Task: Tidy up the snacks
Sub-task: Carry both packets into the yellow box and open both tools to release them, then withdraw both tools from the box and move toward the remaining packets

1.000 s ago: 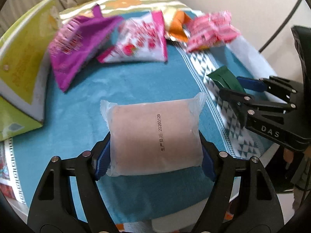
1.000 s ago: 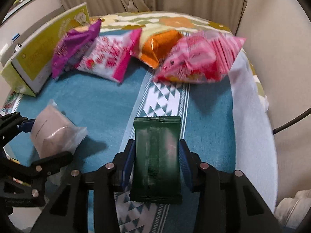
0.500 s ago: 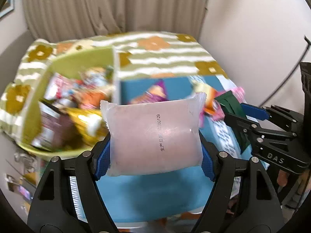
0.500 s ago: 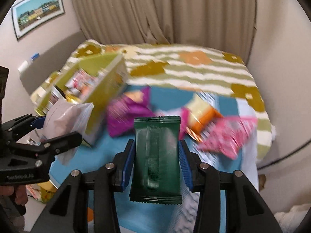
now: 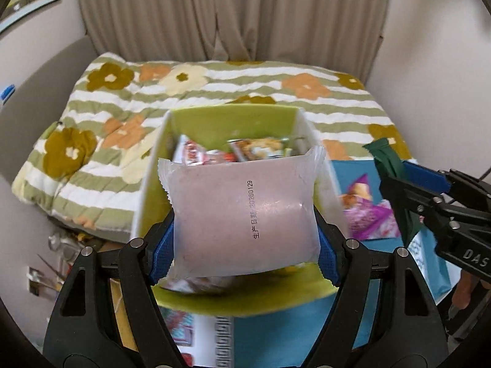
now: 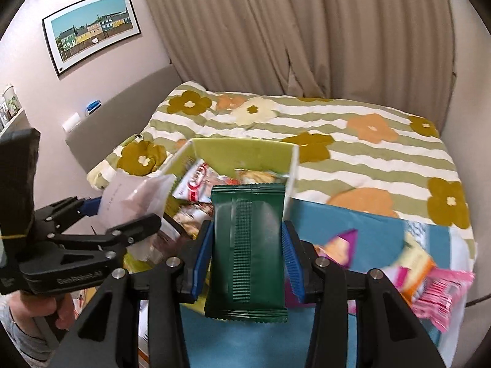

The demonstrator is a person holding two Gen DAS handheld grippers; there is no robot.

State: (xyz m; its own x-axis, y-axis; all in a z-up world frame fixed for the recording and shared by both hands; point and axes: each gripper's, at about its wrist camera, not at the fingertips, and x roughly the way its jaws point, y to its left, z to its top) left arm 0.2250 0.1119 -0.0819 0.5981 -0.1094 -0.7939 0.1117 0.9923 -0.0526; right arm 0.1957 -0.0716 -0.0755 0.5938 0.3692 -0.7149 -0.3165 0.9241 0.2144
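Pale pink, cloudy plastic: a pillow-shaped snack pack (image 5: pixel 244 219) with a printed date code, clamped at both side edges between the blue pads (image 5: pixel 164 250) of the left gripper (image 5: pixel 244 253); jaws spread only to the pack's width, closed firmly against it. Held in the air over the near half of the green box (image 5: pixel 233 116), covering most of the opening in the left wrist view. Inside the box, past the pack's upper edge, a jumble of red, white and orange wrappers (image 5: pixel 254 150).

Dark green, matte foil: a flat ribbed packet (image 6: pixel 247 256) pinched along its long edges by the right gripper (image 6: pixel 247 263), jaws narrowed to the packet's width and tight on it. Held upright, just right of the box's right wall (image 6: pixel 291 184), above the blue cloth (image 6: pixel 337 214). Seen from the right wrist, the left gripper (image 6: pixel 122 214) and its pink pack (image 6: pixel 132 196) at the box's left side.

Right of the box, on the blue cloth: a purple bag (image 5: pixel 365 211), an orange bag (image 6: pixel 417 263), a pink-striped bag (image 6: pixel 442 297), all blurred. Beyond the box, a striped quilt with flowers (image 5: pixel 214 82), then beige curtains (image 5: pixel 227 12). Left of the box and high on the wall, a framed picture of coloured houses (image 6: pixel 92 29).
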